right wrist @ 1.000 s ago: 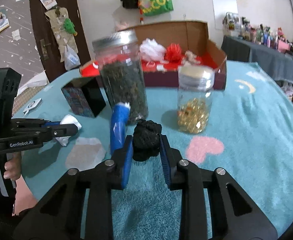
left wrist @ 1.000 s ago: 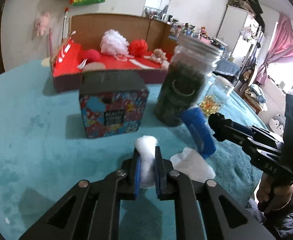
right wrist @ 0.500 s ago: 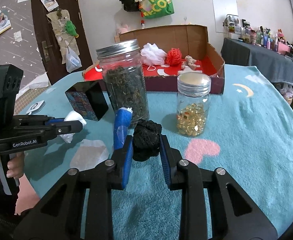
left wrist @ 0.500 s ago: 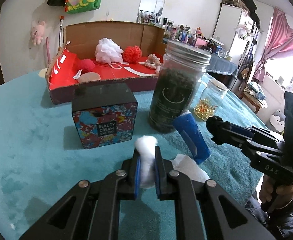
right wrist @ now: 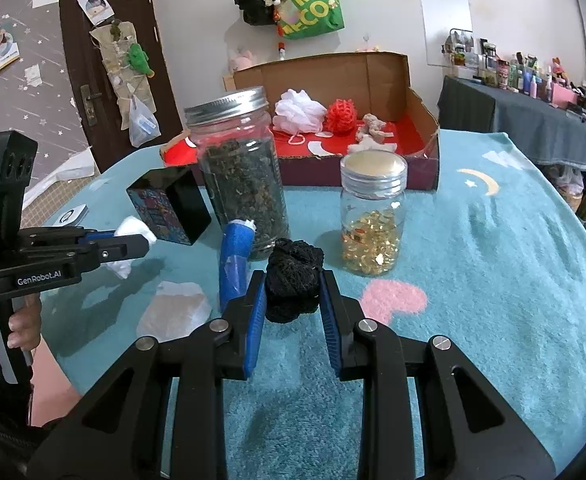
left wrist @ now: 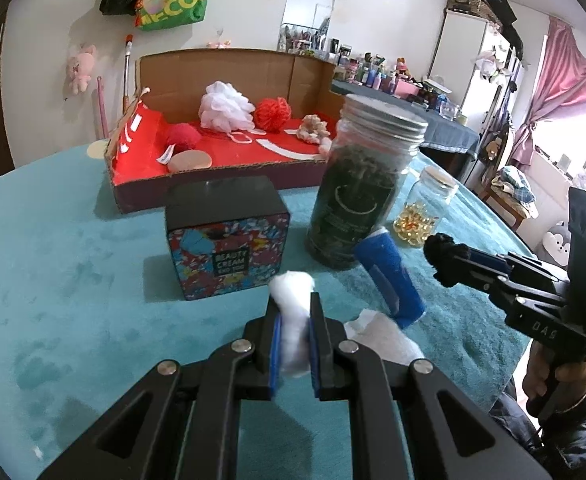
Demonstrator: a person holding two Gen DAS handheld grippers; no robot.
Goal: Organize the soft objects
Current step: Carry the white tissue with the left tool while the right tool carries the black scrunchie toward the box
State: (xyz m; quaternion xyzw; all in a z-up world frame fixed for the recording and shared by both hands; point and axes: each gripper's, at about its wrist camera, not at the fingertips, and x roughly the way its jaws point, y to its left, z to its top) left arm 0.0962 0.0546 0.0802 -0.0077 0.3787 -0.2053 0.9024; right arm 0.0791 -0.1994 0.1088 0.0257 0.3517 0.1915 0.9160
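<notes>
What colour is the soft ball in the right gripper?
Black; the mesh ball is clamped in the right gripper, clearest in the right wrist view.

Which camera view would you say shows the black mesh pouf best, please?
The right wrist view: the black mesh pouf sits front and centre, squeezed in the right gripper, its netting texture clear. The left wrist view shows it only small, side-on, at that gripper's tip near the right edge.

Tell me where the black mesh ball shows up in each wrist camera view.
Left wrist: black mesh ball at right of centre, clamped at the right gripper's tip.
Right wrist: the ball at centre, between that gripper's blue pads.
Shared landmark: tall tea jar, just beyond it.
</notes>
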